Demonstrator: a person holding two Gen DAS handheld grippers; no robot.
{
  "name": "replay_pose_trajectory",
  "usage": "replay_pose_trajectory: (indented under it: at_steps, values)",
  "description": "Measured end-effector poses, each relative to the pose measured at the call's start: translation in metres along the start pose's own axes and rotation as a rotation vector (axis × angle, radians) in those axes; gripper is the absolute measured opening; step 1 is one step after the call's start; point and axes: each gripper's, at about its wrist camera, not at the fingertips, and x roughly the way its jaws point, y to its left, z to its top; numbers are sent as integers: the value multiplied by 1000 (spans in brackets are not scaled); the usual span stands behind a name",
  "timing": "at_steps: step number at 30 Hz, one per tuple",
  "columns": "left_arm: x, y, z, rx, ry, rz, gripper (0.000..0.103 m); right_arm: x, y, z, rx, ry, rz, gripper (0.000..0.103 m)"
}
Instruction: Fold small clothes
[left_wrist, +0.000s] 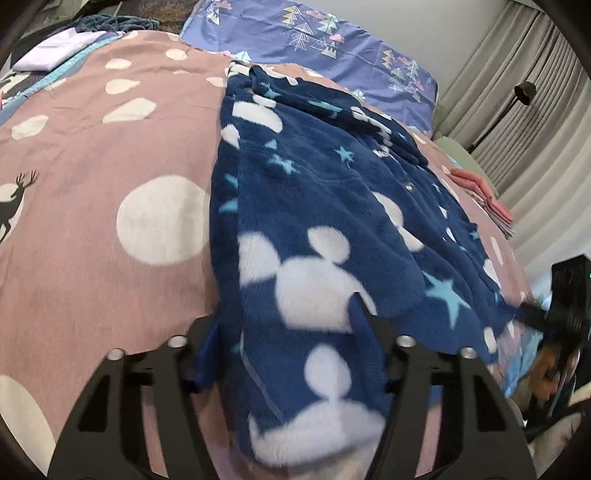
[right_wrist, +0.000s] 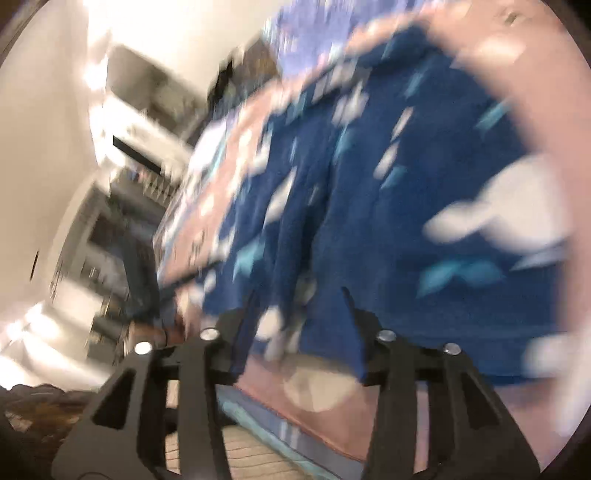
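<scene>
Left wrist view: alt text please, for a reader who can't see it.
A navy fleece garment with white mouse-head shapes and pale blue stars lies on a pink bedspread with white spots, its near edge between the fingers of the left gripper. Folded pink clothes sit at the bed's far right edge.

Plush, fuzzy navy fleece garment (left_wrist: 332, 206) lying on smooth matt woven cotton bedspread (left_wrist: 92, 155), beside flat printed cloth pillowcase (left_wrist: 332, 40), soft folded pink cloths (left_wrist: 480, 192), matt black plastic left claw (left_wrist: 291, 325) with shiny metal screws (left_wrist: 405, 340).
</scene>
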Motion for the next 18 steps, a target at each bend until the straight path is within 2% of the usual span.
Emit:
replay_pose_trajectory:
  at_steps: [3,4,6,9,10,11,13,15,16,17,18]
  values:
    - [-6,3,-6,-2,17,-36,55,-50,-33,7,83,-122,-96,47]
    - [-6,3,-7,-4,20,-50,55,-63,-53,5,144,-140,-150,49]
    - [-5,3,-9,-11,22,-68,55,-63,-85,-1,257,-116,-174,49]
    - [1,5,-5,-24,20,-80,61,-38,-113,-14,376,-46,-35,44]
    - [4,5,-2,-29,19,-90,63,-33,-113,-12,363,-41,-9,47]
    - [6,4,1,-30,18,-93,66,-26,-109,-9,339,-30,8,56]
    - [14,2,8,-27,17,-96,69,-10,-100,6,269,-6,34,64]
    - [20,1,14,-25,9,-97,70,1,-98,20,247,3,17,64]
    - [22,0,16,-32,5,-101,70,3,-98,26,250,3,26,62]
    - [22,0,18,-40,3,-104,70,6,-99,30,255,5,41,51]
    - [22,-1,18,-42,3,-102,61,11,-98,33,264,20,66,42]
